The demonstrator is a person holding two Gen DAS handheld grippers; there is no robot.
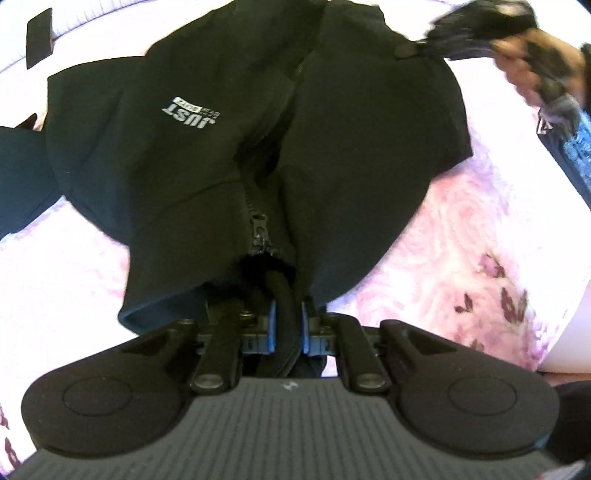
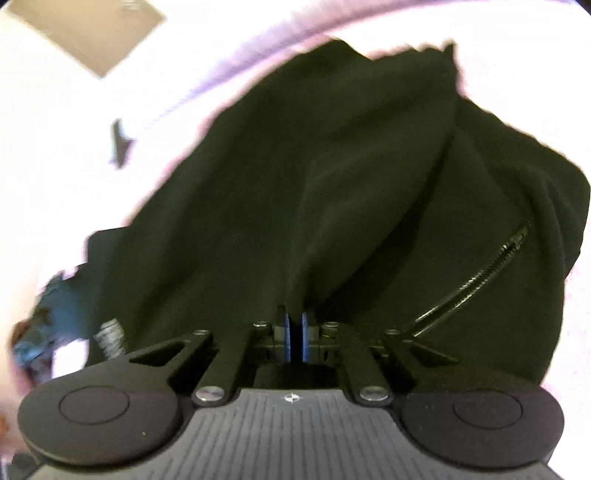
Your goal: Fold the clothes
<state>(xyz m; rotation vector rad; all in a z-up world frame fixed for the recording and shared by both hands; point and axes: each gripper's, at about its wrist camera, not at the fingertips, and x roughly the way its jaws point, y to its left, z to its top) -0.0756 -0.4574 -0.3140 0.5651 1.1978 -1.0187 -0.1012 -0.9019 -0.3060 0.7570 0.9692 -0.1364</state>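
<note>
A black zip-up jacket [image 1: 221,147] with a grey printed logo [image 1: 194,112] lies bunched on a pink flowered bedspread [image 1: 461,240]. My left gripper [image 1: 287,314] is shut on the jacket's thick hem just below the zipper pull [image 1: 260,230], with black cloth squeezed between the blue pads [image 1: 272,325]. At the top right of the left wrist view, the right gripper [image 1: 480,33] shows blurred at the jacket's far corner. In the right wrist view my right gripper [image 2: 294,325] is shut on a fold of the same jacket [image 2: 332,184], beside a pocket zipper [image 2: 476,280].
A dark flat rectangle [image 1: 40,37] lies at the bed's far left edge. A tan panel [image 2: 88,29] shows beyond the bed at the top left of the right wrist view. A hand and blue sleeve [image 2: 44,332] sit blurred at the left.
</note>
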